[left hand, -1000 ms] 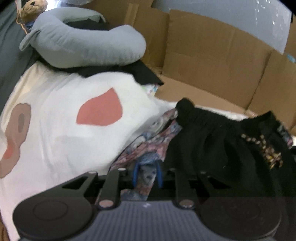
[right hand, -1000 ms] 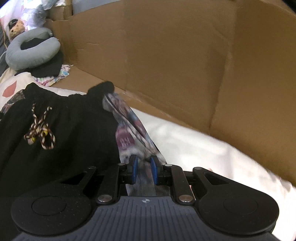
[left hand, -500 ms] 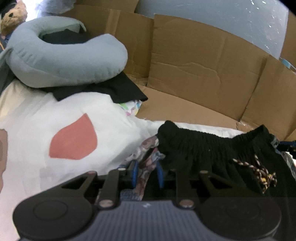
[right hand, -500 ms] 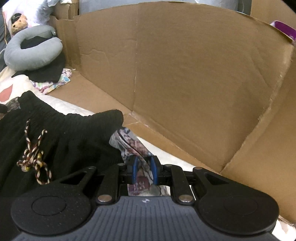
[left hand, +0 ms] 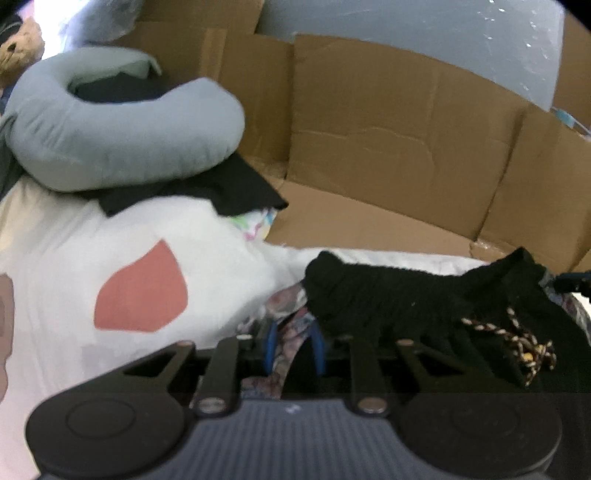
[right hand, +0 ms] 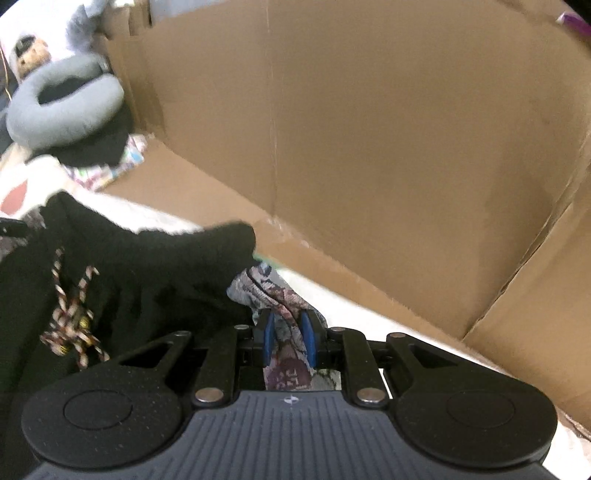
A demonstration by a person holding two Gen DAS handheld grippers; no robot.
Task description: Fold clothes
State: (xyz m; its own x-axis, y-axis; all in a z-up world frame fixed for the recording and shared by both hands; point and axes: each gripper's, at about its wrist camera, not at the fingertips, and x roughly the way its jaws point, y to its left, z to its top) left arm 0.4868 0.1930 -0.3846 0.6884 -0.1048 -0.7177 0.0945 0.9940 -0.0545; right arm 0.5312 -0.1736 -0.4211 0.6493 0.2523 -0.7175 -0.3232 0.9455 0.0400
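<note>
Both grippers, left (left hand: 294,345) and right (right hand: 289,338), have jaws clamped on the shorts (left hand: 388,295); the patterned fabric below the jaws is hidden.

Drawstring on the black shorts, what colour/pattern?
The drawstring is a twisted cord, cream and dark brown, with yellowish tips; it shows best in the left wrist view.

Brown cardboard panels (right hand: 388,147) stand as a creased wall ahead of the tongs, with a pale grey wall (left hand: 424,33) above them. Off to the left, a grey neck pillow (left hand: 118,136) rests on a white bedspread (left hand: 55,266) with reddish patches.
</note>
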